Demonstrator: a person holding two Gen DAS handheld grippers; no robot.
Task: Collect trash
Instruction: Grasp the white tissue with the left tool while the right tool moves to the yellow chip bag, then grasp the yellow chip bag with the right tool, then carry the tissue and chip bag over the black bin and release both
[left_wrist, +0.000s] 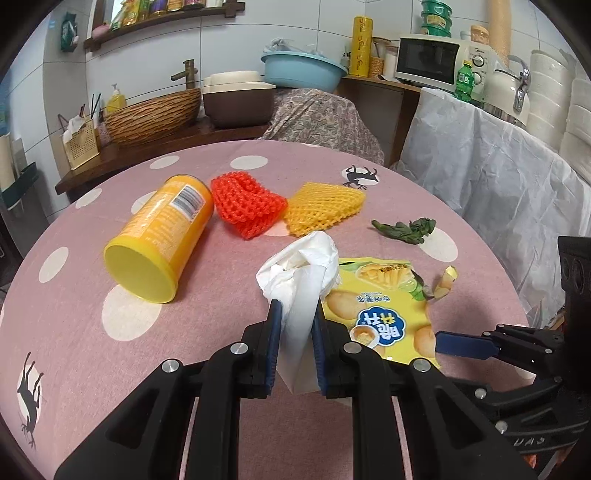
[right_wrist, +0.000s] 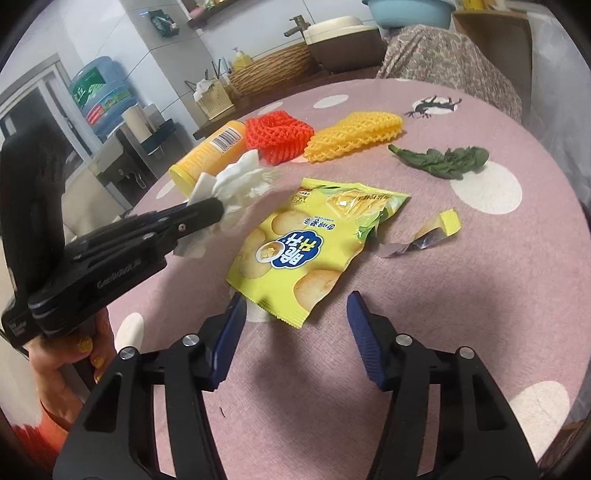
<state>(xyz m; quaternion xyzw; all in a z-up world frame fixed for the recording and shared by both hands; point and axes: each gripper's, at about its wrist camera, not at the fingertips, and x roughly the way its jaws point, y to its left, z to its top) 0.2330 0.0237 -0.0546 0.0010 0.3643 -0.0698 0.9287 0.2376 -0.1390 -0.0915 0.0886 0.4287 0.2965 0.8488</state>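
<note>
My left gripper (left_wrist: 295, 314) is shut on a crumpled white tissue (left_wrist: 303, 266) and holds it just above the pink table; it also shows in the right wrist view (right_wrist: 240, 184). My right gripper (right_wrist: 295, 306) is open and empty, just short of the near edge of a yellow snack bag (right_wrist: 306, 240) lying flat, which the left wrist view (left_wrist: 384, 306) also shows. A yellow can (left_wrist: 159, 236) lies on its side. A red foam net (left_wrist: 247, 203), a yellow foam net (left_wrist: 325, 206), a wilted green leaf (left_wrist: 406, 229) and a torn bag corner (right_wrist: 439, 229) lie on the table.
The round table has a pink dotted cloth (left_wrist: 110, 350). Behind it stand a wicker basket (left_wrist: 151, 114), a brown tub (left_wrist: 240, 99), a blue basin (left_wrist: 303, 70) and a microwave (left_wrist: 432, 59). A plastic-covered surface (left_wrist: 498, 177) is at the right.
</note>
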